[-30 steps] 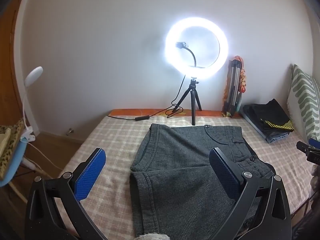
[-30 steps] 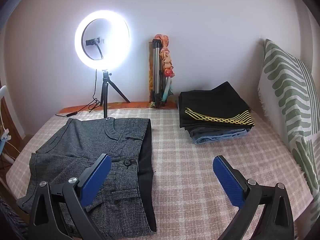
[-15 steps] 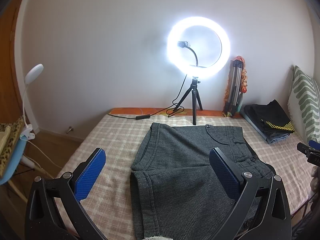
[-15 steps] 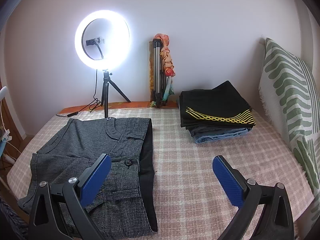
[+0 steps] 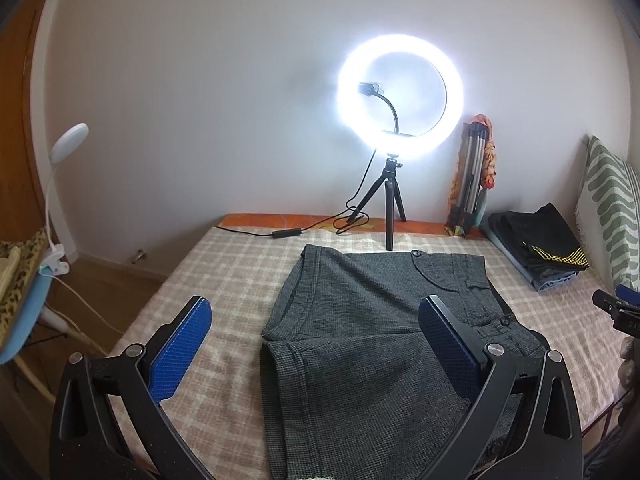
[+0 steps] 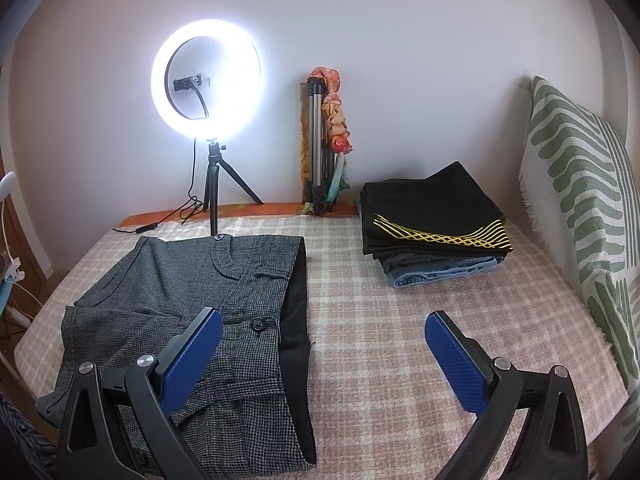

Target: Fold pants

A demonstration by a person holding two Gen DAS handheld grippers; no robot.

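Observation:
Grey checked pants (image 5: 360, 344) lie flat on the pink plaid bed cover (image 5: 232, 272), folded over so one layer rests on another; they also show in the right wrist view (image 6: 192, 304), with the dark waistband lining along their right edge. My left gripper (image 5: 314, 344) is open and empty, held above the near part of the pants. My right gripper (image 6: 324, 354) is open and empty, held above the bed cover at the pants' right edge. Its tip shows at the right edge of the left wrist view (image 5: 616, 312).
A lit ring light on a small tripod (image 5: 394, 208) stands at the bed's far edge with its cable (image 5: 280, 234). A folded tripod (image 6: 320, 152) leans on the wall. A stack of folded clothes (image 6: 432, 224) and a green striped pillow (image 6: 580, 216) are at the right. A chair with a clip lamp (image 5: 44, 240) stands left of the bed.
Both grippers stay open and nearly still; the left wrist view has drifted slightly, nothing on the bed has moved.

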